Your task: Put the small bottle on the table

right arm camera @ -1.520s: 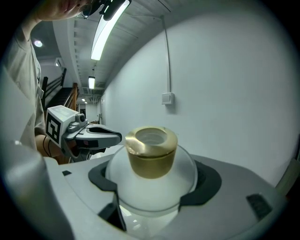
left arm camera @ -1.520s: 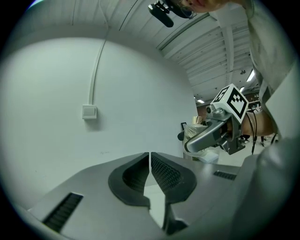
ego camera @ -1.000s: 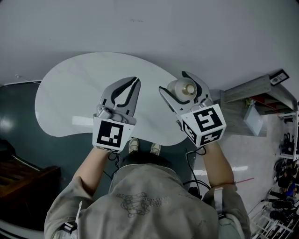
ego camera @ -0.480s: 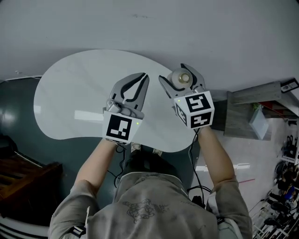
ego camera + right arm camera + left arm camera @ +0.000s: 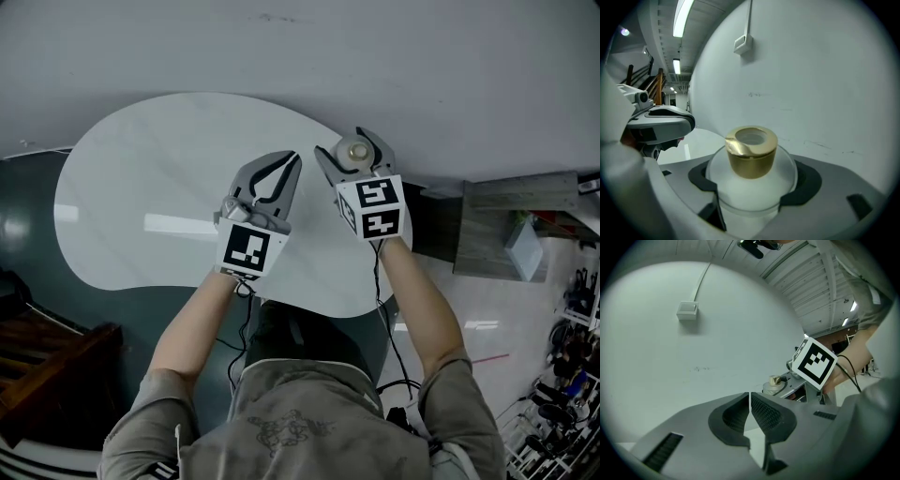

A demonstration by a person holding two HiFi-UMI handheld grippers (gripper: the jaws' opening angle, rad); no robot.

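Small bottle (image 5: 751, 180), gold-capped, is being gripped in the right gripper's (image 5: 351, 150) jaws. Left gripper's (image 5: 289, 161) jaws are being held closed, empty. Both are being carried farther over the worktop (image 5: 141, 187) than before.

The left gripper (image 5: 293, 159) and right gripper (image 5: 342, 145) had curved grey jaws with black ribbed pads (image 5: 765, 414). Each carried 1 white cube (image 5: 250, 249) of black square markers. Thin black cables (image 5: 382, 292) trailed behind. The person wore a short-sleeved grey-beige shirt (image 5: 309, 394) with a faint emblem.
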